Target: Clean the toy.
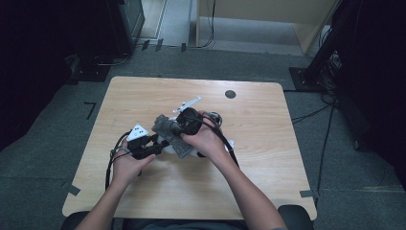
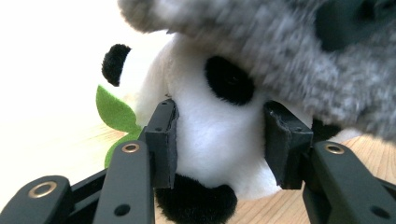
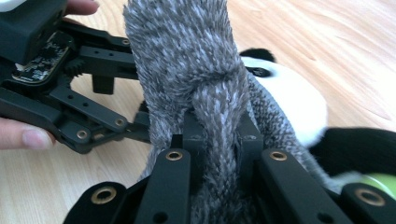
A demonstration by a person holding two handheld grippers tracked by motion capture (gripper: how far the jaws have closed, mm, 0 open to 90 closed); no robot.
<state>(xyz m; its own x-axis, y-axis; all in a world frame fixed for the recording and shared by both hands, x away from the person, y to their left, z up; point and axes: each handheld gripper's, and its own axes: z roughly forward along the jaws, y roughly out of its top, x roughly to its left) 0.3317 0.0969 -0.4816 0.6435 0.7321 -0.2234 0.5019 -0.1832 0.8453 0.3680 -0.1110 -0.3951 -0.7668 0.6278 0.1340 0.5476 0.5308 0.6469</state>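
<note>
A black-and-white panda plush (image 2: 219,135) lies on the wooden table (image 1: 158,191), a green felt leaf (image 2: 114,114) at its side. My left gripper (image 2: 219,144) has a pad on each side of the panda's white body and presses into it. A grey fuzzy cloth (image 3: 187,56) drapes over the panda (image 3: 294,102). My right gripper (image 3: 217,135) is shut on a bunched fold of that cloth. From above, the left gripper (image 1: 163,143) meets the right gripper (image 1: 181,127) over the grey cloth (image 1: 165,125) at the table's middle.
A white plastic piece (image 1: 187,104) lies just behind the hands, and a small round object (image 1: 216,117) sits beside the right hand. A black disc (image 1: 230,94) is set in the tabletop near the far edge. Cables trail from both grippers toward the person.
</note>
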